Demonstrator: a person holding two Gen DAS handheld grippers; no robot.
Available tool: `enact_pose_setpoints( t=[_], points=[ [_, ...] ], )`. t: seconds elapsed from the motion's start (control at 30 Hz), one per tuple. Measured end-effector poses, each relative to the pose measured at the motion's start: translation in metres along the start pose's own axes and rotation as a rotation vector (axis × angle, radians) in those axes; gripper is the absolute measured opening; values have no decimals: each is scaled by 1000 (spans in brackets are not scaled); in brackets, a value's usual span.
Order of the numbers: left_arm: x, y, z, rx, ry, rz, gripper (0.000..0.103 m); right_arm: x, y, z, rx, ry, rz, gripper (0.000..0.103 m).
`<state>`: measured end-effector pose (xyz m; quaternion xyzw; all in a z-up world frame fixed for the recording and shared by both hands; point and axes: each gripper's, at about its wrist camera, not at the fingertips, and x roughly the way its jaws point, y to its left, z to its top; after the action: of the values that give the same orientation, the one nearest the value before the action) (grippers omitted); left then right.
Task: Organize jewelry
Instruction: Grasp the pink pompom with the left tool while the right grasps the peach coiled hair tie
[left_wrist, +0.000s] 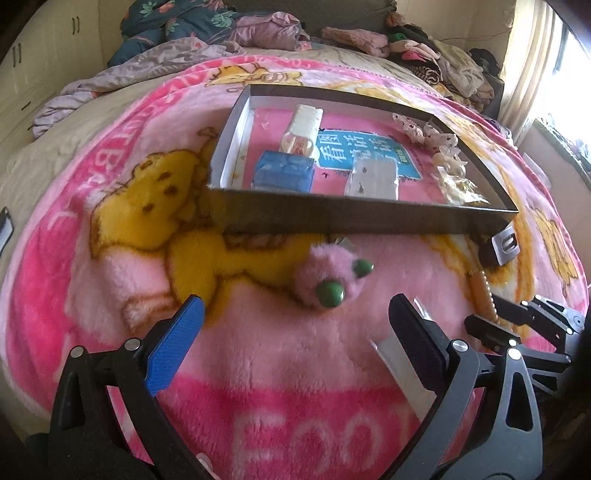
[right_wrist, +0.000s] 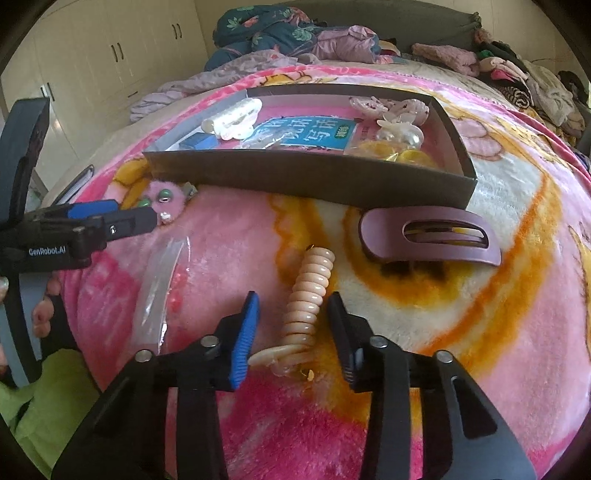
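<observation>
A beige spiral hair tie (right_wrist: 308, 295) lies on the pink blanket between the fingers of my right gripper (right_wrist: 292, 301). The jaws stand on either side of it with a gap on the blue pad's side, so it is open. A pink fluffy hair tie with green beads (left_wrist: 328, 280) lies just ahead of my left gripper (left_wrist: 297, 306), which is open wide and apart from it. In the right wrist view the left gripper (right_wrist: 135, 214) points at that fluffy tie (right_wrist: 166, 199). A dark shallow box (left_wrist: 332, 216) behind holds several clips and small boxes.
A purple hair clip (right_wrist: 428, 240) lies beside the box's near wall (right_wrist: 314, 177). A clear plastic sleeve (right_wrist: 159, 288) lies on the blanket between the two grippers. Piled clothes and bedding fill the far end of the bed. A hand (right_wrist: 40, 317) shows at the left edge.
</observation>
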<state>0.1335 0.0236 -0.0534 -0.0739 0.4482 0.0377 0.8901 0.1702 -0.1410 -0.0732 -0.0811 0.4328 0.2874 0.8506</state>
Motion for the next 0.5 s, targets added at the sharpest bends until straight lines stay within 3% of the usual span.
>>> enact_pose_setpoints(
  t=[0.1, 0.37, 0.5],
  points=[
    [4, -1, 4, 1, 2, -3, 88, 0, 0, 1, -12, -3, 4, 18],
    [8, -6, 12, 25, 1, -26, 51, -5, -4, 2, -11, -7, 24, 18],
    [11, -9, 13, 45, 12, -50, 26, -6, -4, 2, -14, -6, 23, 18]
  ],
)
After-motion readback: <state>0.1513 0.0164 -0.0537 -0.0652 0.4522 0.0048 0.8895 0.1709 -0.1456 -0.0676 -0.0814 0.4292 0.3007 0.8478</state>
